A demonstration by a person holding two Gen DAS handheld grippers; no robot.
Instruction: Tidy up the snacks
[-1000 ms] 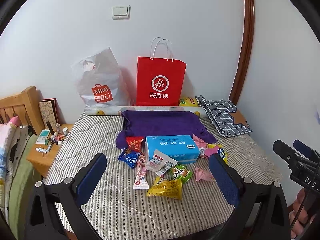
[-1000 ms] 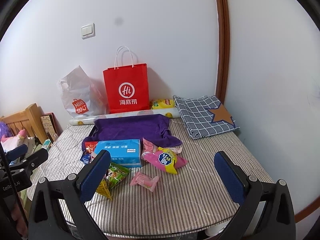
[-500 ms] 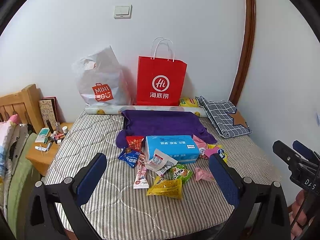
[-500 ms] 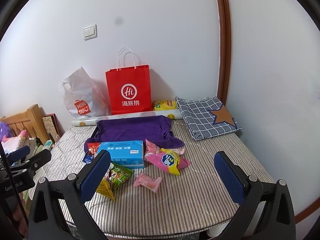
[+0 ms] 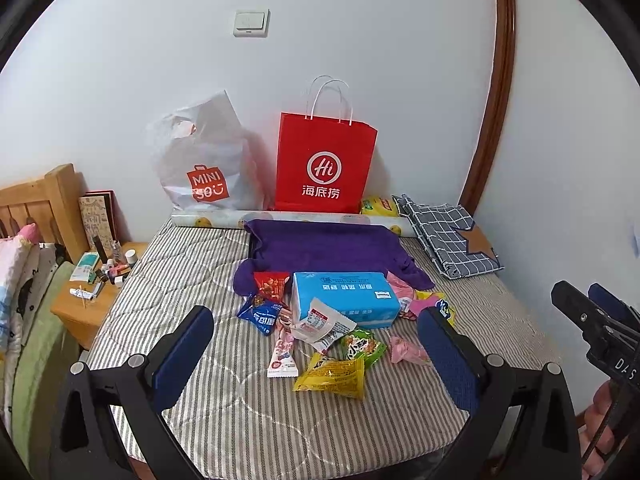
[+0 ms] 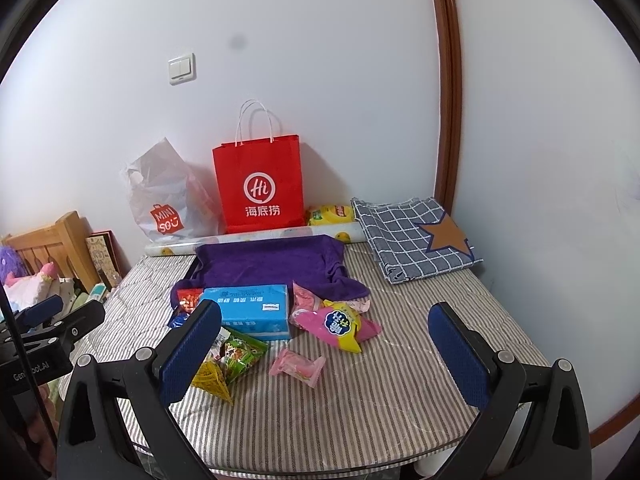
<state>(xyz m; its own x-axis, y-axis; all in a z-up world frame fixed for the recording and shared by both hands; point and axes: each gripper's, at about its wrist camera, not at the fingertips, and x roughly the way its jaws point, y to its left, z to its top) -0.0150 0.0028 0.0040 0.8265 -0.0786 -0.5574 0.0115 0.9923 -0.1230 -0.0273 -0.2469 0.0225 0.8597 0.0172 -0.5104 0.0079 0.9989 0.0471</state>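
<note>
Both tongs (image 5: 316,350) (image 6: 328,346) gape above scattered snacks (image 5: 330,372)

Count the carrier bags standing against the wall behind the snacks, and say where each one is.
2. The red paper bag stands at the wall behind the purple cloth; the white plastic bag leans just left of it. None other shows, though something could be hidden behind them.

Loose snacks lie clustered mid-bed on the striped mattress around a blue rectangular pack (image 5: 344,298): red packet (image 5: 271,285) and dark-blue packet (image 5: 262,314) at its left, yellow crinkled packet (image 5: 332,374), green packet (image 5: 362,346) and pink wrapped sweet (image 6: 297,366) toward the near edge, pink-and-yellow bag (image 6: 340,324) at its right.
</note>
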